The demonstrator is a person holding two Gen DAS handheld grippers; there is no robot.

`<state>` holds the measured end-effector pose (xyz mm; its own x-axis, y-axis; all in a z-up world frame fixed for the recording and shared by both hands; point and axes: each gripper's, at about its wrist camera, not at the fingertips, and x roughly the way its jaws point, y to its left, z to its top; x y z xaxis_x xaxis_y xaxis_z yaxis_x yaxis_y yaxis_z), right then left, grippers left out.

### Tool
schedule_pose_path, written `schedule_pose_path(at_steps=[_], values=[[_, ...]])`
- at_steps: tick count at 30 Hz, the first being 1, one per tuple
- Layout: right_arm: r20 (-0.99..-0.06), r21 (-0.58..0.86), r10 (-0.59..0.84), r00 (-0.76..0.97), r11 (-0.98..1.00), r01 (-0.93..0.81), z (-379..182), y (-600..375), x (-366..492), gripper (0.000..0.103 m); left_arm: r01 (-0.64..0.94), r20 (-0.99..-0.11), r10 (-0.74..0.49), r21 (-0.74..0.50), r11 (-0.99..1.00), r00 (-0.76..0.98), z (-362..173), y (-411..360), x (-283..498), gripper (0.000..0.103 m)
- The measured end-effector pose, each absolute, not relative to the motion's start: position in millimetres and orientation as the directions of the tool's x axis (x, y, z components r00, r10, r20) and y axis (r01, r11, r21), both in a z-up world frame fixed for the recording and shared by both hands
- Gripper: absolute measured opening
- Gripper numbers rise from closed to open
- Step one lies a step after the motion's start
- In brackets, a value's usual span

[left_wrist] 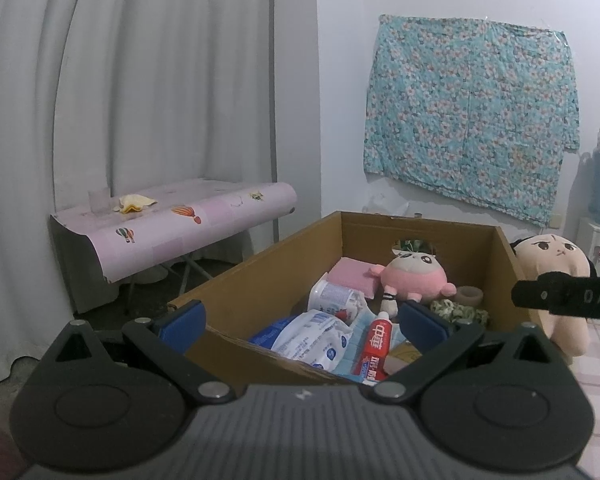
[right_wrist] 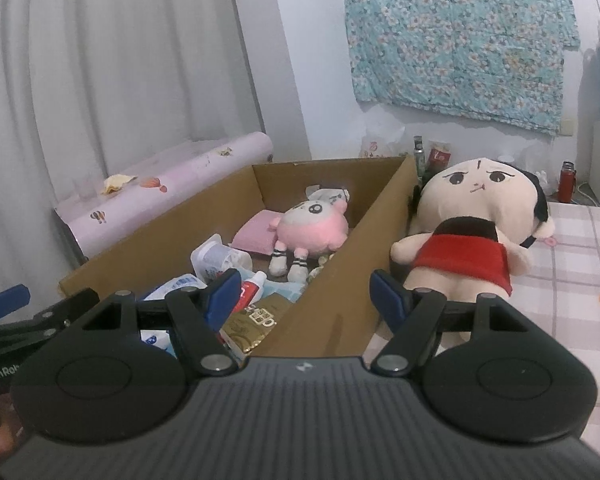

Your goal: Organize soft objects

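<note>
Cardboard box (right_wrist: pixel 340 240), open-topped and brown, stands beside a large cream plush doll in a red dress (right_wrist: pixel 472 236), which leans on its outer wall, probably awaiting sorting. Inside lies a small round pink plush toy (right_wrist: pixel 312 224) among a red toothpaste tube (left_wrist: pixel 374 354) and white plastic packets (left_wrist: pixel 312 336), only partly visible. Left tongs (left_wrist: pixel 300 320) and right tongs (right_wrist: pixel 304 292) both gape wide, empty, over the box's near edge.

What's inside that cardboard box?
The cardboard box holds a pink plush, a pink pad, a toothpaste tube, plastic packets and a white jar. Anything beneath this pile is hidden.
</note>
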<state>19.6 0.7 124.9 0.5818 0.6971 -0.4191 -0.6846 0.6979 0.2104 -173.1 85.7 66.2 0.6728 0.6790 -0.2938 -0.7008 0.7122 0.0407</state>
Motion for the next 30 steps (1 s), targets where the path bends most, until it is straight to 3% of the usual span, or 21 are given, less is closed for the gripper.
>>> schedule_pose_path(at_steps=[30], values=[[-0.422, 0.266, 0.708, 0.566, 0.694, -0.669, 123.5, -4.0, 26.8, 0.072, -0.692, -0.290, 0.673, 0.047, 0.720, 0.681, 67.7, 80.7, -173.6, 0.103]])
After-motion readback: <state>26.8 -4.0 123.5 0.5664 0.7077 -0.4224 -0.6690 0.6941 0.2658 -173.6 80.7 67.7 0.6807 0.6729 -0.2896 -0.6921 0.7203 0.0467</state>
